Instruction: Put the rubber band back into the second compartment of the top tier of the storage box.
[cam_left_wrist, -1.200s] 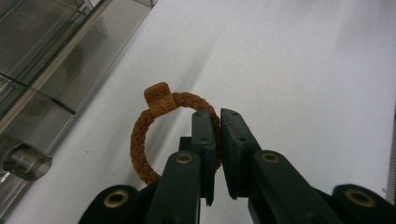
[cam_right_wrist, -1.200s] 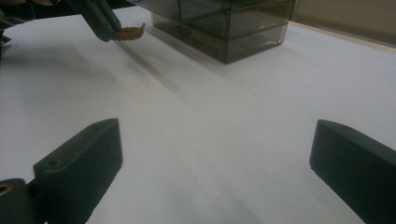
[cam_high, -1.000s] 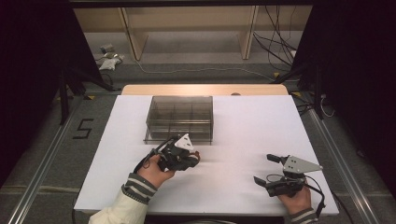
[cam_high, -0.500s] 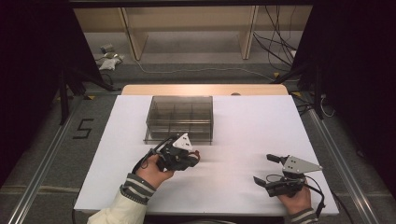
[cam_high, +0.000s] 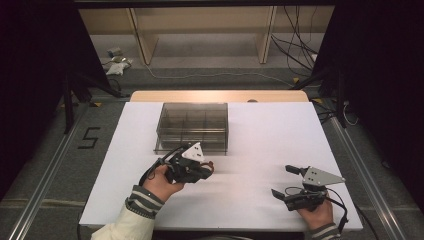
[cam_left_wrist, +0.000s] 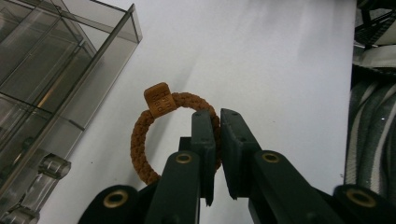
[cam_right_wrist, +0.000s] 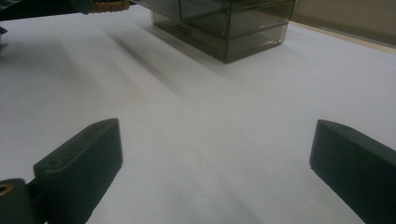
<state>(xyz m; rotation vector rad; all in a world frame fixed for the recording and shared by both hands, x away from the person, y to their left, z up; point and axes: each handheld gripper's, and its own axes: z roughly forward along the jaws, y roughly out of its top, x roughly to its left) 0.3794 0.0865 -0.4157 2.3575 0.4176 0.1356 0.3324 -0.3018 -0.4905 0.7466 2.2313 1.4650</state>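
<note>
Broadly, a white rectangular table top (cam_high: 260, 150), bearing toward its far side a smoky clear plastic organiser box (cam_high: 192, 127) split into compartments, lidless as far as can be told. Nearer, the left gripper (cam_high: 209, 169) just in front of the box's near wall, jaws clenched on a brown braided cord ring (cam_left_wrist: 144, 135) with a small cube-shaped brown bead (cam_left_wrist: 159, 99); ring pinched at one side, the rest hanging free beside the box corner and off the table. Over at the right near edge, the right gripper (cam_high: 281, 181), resting low, jaws spread wide with nothing between them. Step in hand, by the look of it: carrying the picked-up ring toward the box. Next move probably calling for a lift over the near wall, a chosen compartment, and only then a release.
</note>
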